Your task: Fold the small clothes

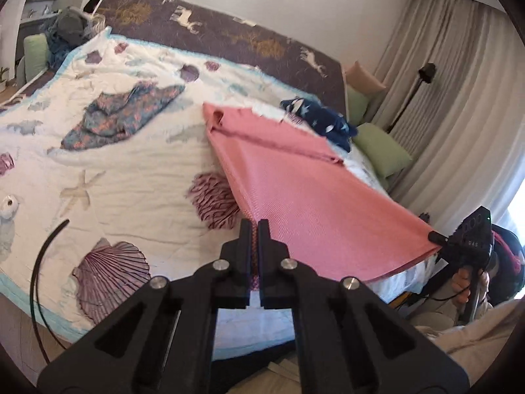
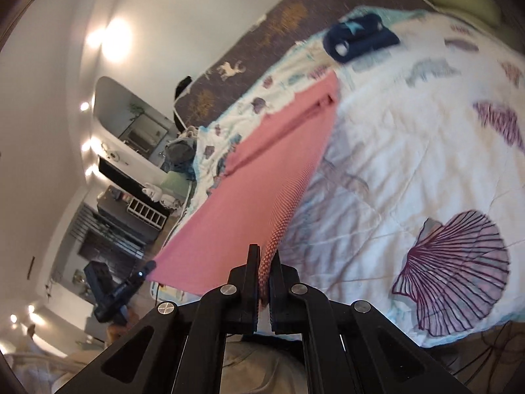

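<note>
**Pink garment stretched between two grippers over the bed**

Left wrist view: the left gripper [image 1: 253,229] has its jaws clenched on one corner of the pink garment [image 1: 295,190], which slopes up off the seashell quilt [image 1: 131,164]. The right gripper [image 1: 438,237] pinches the other near corner (a patterned garment [image 1: 121,118] lies crumpled further back).

Right wrist view: the right gripper [image 2: 265,256] jaws grasp bunched pink fabric; a navy star-print garment [image 2: 359,37] lies folded beyond.

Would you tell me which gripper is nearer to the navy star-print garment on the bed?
Right, as far as I can judge. The right gripper and left gripper each pinch a near corner of the pink cloth; the navy garment lies beyond its far right side.
</note>
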